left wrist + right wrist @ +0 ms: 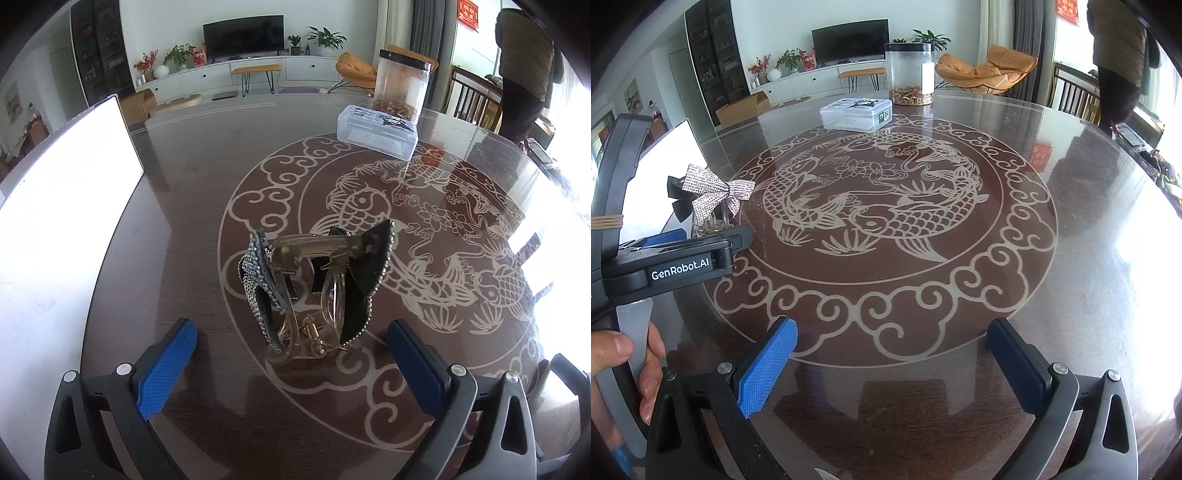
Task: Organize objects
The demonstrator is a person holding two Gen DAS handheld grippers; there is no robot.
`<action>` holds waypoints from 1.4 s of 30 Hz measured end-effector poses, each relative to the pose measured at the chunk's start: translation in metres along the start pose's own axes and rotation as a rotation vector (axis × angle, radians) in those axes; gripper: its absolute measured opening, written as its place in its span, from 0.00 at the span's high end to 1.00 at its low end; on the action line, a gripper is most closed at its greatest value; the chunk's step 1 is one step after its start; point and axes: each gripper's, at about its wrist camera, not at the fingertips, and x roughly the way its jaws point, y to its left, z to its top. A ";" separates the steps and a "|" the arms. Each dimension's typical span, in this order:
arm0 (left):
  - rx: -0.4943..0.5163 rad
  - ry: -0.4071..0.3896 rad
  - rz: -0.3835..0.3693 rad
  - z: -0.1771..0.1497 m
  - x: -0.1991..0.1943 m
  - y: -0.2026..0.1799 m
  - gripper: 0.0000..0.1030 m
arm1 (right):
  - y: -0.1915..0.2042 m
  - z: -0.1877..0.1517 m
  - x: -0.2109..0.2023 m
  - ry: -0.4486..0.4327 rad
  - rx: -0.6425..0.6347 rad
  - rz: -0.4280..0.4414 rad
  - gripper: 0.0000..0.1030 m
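On the left we see the white sheet (55, 229) lying flat on the worktop (192, 184). Our left hand-held gripper (291, 350) tilts down, its jaws wide apart around the hair clip (314, 284) without touching; we judge the clip rests free on the worktop. Our right hand-held gripper (892, 356) also tilts down, spread, holding nothing.

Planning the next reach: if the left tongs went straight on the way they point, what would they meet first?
Probably the rhinestone bow hair clip, standing on the table just ahead of the open left tongs and centred between the blue pads; the depth is hard to judge.
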 end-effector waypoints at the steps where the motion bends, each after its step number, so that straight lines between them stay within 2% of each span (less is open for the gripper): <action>1: 0.000 0.000 0.000 0.000 0.000 0.000 0.00 | 0.000 0.000 0.000 0.000 0.000 0.000 0.00; 42: 0.003 -0.001 -0.001 -0.003 0.003 0.002 0.00 | 0.001 0.001 0.002 0.002 0.000 -0.006 0.00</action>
